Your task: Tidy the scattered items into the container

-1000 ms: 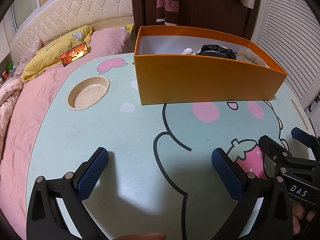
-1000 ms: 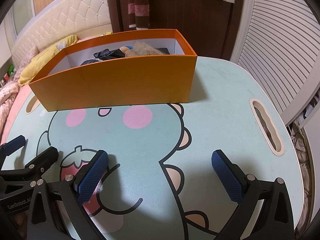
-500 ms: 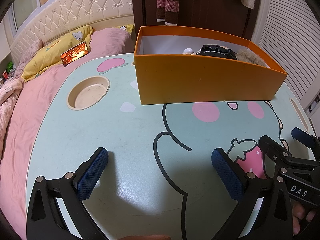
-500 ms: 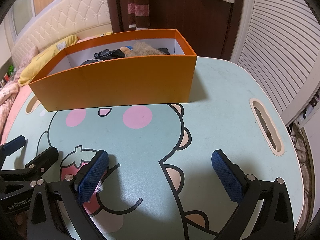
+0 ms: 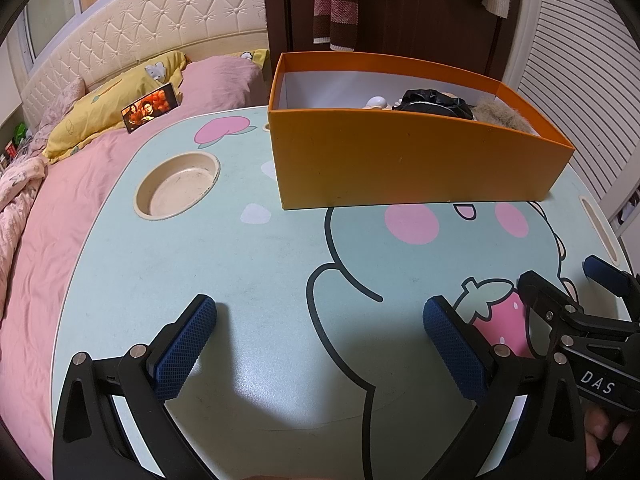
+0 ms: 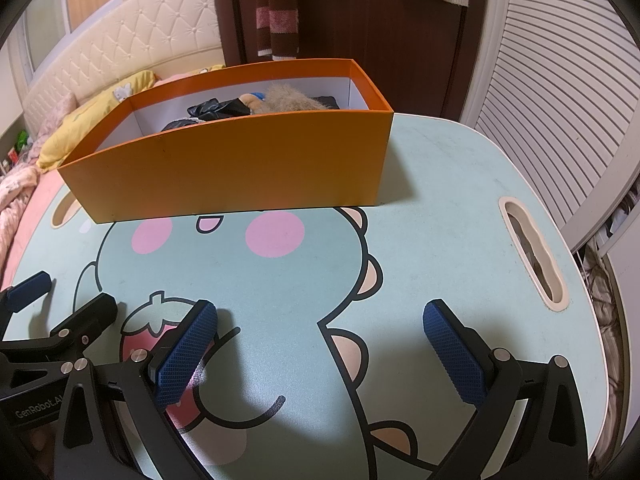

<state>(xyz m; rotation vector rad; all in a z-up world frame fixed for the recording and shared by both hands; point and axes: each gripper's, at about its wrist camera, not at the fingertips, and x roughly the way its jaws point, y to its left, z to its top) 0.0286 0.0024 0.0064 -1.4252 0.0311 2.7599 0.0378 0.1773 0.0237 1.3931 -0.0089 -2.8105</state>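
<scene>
Items [image 6: 256, 110] inside my orange box [image 6: 240, 172] look soft, light; I judge any fold grippable. Left gripper [image 5: 320, 344] and right gripper [image 6: 320, 344] hover spread, empty.

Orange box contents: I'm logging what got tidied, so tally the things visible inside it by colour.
Black: 1, glossy black bundle
Tan: 1, furry item
White: 1, small rounded piece
Total: 3 visible in the orange box; anything lower is hidden by its wall.
</scene>
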